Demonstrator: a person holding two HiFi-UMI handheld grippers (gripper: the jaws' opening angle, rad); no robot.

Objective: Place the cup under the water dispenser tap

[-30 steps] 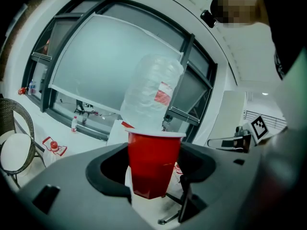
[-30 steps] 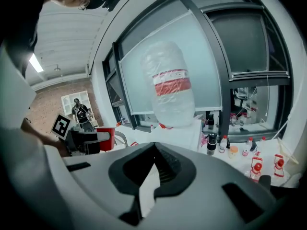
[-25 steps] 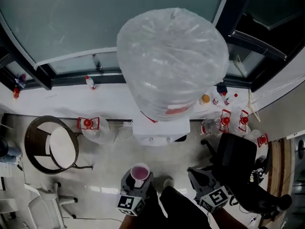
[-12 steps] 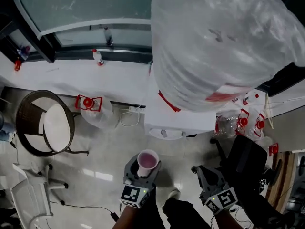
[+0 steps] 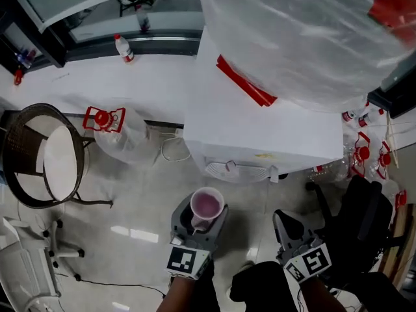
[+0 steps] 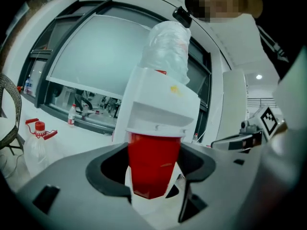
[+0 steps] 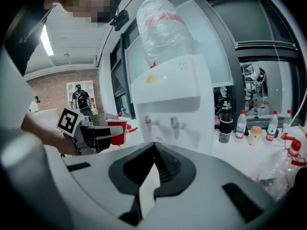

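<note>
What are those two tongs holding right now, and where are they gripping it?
The left tongs hold the red cup upright, gripped on its sides below the rim. The right tongs are shut and hold nothing.

The cup (image 5: 207, 205) sits between the jaws of the left gripper (image 5: 200, 221), before the water dispenser (image 5: 260, 122), just short of its taps (image 5: 229, 167); the right gripper (image 5: 290, 229) lies to the cup's right; a large bottle (image 5: 305, 38) stands on the dispenser; left of the dispenser a jug (image 5: 120, 135), then a chair (image 5: 39, 155); behind them, a small bottle (image 5: 123, 47) on the ledge (image 5: 78, 86).
</note>
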